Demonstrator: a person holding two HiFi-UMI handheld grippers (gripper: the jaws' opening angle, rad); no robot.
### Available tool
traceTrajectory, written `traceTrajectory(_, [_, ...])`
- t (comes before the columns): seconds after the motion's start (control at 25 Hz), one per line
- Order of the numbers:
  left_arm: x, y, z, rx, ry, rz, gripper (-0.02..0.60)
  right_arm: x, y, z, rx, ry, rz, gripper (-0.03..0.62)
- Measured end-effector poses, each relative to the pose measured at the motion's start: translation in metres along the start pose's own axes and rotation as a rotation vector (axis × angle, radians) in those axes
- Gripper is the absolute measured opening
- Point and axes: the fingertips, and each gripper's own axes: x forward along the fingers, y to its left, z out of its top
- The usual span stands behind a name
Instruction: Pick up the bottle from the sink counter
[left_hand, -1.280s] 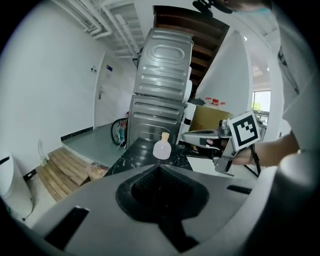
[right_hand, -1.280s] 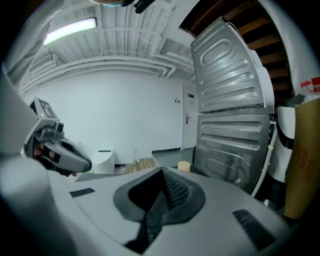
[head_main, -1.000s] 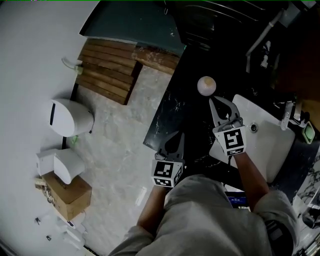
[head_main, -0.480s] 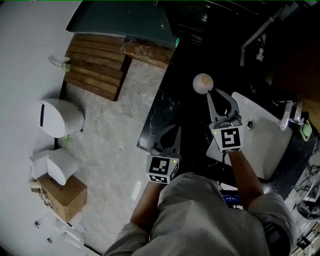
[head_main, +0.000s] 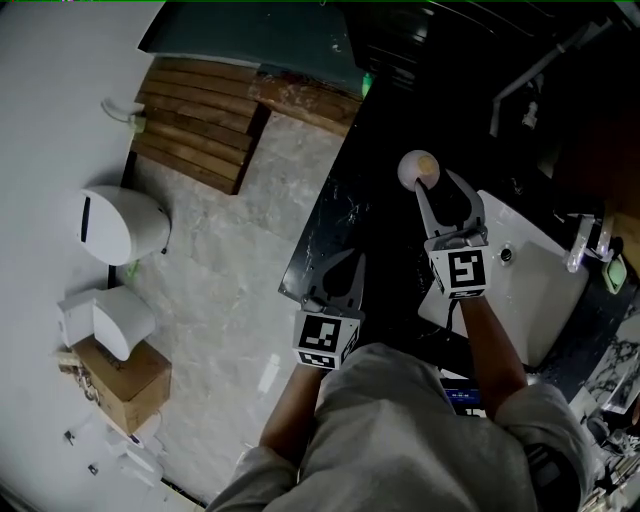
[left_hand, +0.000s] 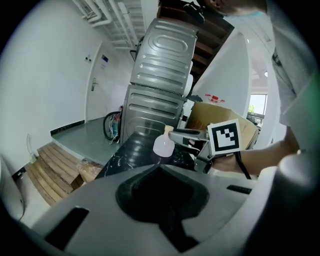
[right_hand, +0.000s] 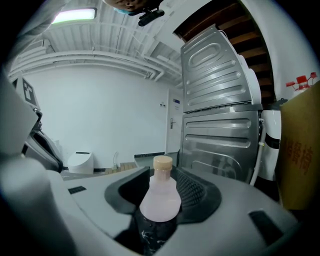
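A small pale pink bottle (head_main: 418, 168) with a tan cap stands upright on the black marble counter (head_main: 340, 220). My right gripper (head_main: 443, 186) reaches up to it, and its jaws are opening. In the right gripper view the bottle (right_hand: 160, 197) stands between the spread jaw tips, and the pads do not press on it. My left gripper (head_main: 352, 262) hovers over the counter's near edge with its jaws shut and nothing in them. The left gripper view shows the bottle (left_hand: 163, 146) ahead with the right gripper (left_hand: 181, 134) beside it.
A white sink basin (head_main: 530, 290) with a faucet (head_main: 580, 240) lies to the right of the right gripper. On the floor to the left are a toilet (head_main: 120, 225), wooden planks (head_main: 200, 130) and a cardboard box (head_main: 125, 375). A steel appliance (right_hand: 220, 125) stands behind the bottle.
The right gripper has moved forward up to the bottle, and its jaws have spread around it. The left gripper has stayed at the counter's edge.
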Motion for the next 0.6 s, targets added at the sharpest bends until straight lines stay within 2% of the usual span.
traceTrajectory(0.6, [-0.014,0.01,-0.001,-0.015,-0.016,0.057,0.012,0.03,0.002,0.001,0.02,-0.006,0.012,0.163])
